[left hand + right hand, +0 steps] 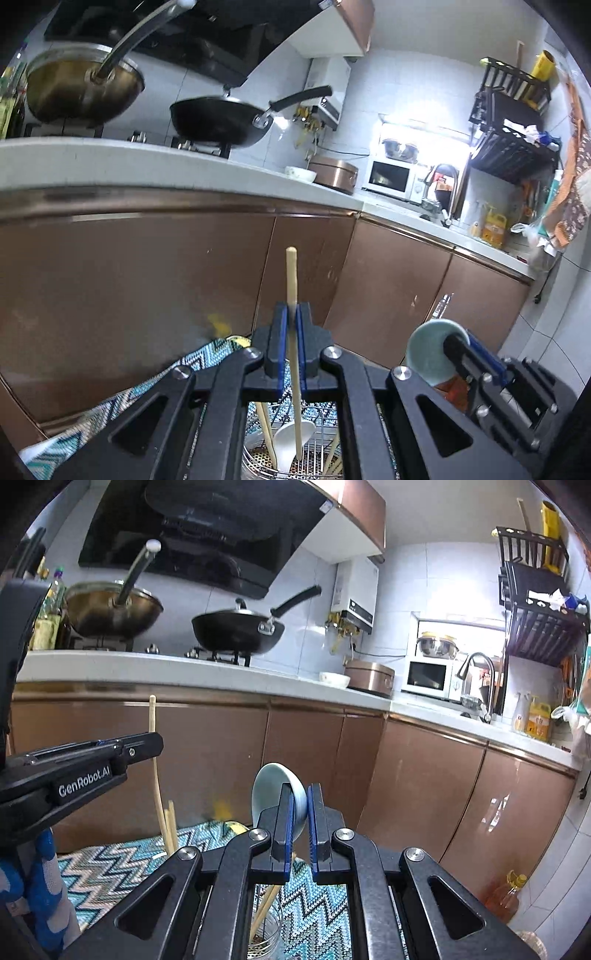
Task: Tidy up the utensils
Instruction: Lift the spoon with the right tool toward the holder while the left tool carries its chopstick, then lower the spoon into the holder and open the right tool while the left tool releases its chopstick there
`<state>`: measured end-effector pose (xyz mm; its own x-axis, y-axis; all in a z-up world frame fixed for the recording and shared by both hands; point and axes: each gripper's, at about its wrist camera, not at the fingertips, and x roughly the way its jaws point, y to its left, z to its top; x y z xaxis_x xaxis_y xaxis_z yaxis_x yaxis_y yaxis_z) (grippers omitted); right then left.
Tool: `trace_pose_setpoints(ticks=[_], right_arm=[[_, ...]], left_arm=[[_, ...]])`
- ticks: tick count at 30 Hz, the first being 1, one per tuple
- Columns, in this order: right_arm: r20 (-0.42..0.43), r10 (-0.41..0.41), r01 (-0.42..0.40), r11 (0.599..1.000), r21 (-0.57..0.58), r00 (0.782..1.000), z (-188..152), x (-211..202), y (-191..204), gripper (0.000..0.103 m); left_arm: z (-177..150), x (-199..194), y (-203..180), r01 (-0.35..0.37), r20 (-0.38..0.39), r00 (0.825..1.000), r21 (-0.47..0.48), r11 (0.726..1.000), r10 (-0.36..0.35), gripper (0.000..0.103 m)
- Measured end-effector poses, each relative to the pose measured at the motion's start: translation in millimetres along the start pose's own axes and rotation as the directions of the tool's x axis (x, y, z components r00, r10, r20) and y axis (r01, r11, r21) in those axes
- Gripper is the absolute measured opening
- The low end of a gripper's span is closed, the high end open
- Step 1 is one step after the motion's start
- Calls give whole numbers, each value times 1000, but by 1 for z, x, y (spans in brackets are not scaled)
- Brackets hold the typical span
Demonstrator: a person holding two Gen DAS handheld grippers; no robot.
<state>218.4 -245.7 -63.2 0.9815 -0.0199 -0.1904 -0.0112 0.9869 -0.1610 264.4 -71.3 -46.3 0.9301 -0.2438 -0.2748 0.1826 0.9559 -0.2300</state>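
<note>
Left gripper (294, 317): jaws closed on a single wooden chopstick (291, 280), held about upright. Its top end stands clear above the pads; its lower end reaches down toward the holder below.

Right gripper (300, 805): jaws nearly together on a pale green ceramic spoon (275, 794). The bowl of the spoon sticks up and to the left of the pads; the handle is hidden between them.

Utensil holder (295, 458): round perforated metal cup with a wire frame, seen directly under the left gripper, on the zigzag-patterned cloth (122, 864).

Already in the holder: a white spoon (291, 439) and some loose chopsticks (266, 432) leaning against the rim. Exact count not readable; the gripper body blocks most of it.

Holder, right view: only a sliver (266, 934) shows under the linkage, with chopstick ends poking out.

Done so far (judgement): part of the sorting. Some utensils are in the cup.

In hand (judgement): two items not yet placed, the chopstick and the green spoon. The chopstick sits in line with the cup, so it is probably the nearer to release.

Left to do (judgement): lower and release the chopstick, then bring the green spoon over the cup and release it. Whether other utensils lie elsewhere cannot be told.

Background: kitchen counter (184, 672) with a black wok (236, 631) on the stove; not involved.
</note>
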Motion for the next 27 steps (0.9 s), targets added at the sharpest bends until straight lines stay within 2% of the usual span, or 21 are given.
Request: trace_pose_setpoints(ticks=[7, 12, 14, 16, 22, 27], right_arm=[[-43, -23, 21, 999, -50, 999, -34, 19, 16, 7], [-71, -1, -2, 999, -42, 998, -46, 19, 20, 16], [-66, 7, -9, 999, -33, 998, -46, 14, 20, 29], [-57, 11, -12, 1000, -21, 998, -43, 8, 18, 37], [-50, -5, 6, 1000, 14, 999, -31, -16, 8, 38], [-41, -18, 20, 998, 66, 999, -20, -47, -2, 39]], left_arm=[[-35, 25, 7, -25, -45, 999, -36, 999, 23, 4], [-52, 33, 12, -32, -77, 997, -54, 998, 27, 6], [-53, 31, 13, -28, -84, 996, -57, 998, 24, 10], [-51, 26, 13, -20, -87, 996, -62, 998, 14, 22], [-37, -5, 16, -17, -71, 997, -80, 997, 11, 38], [-27, -43, 20, -45, -68, 997, -63, 997, 40, 48]])
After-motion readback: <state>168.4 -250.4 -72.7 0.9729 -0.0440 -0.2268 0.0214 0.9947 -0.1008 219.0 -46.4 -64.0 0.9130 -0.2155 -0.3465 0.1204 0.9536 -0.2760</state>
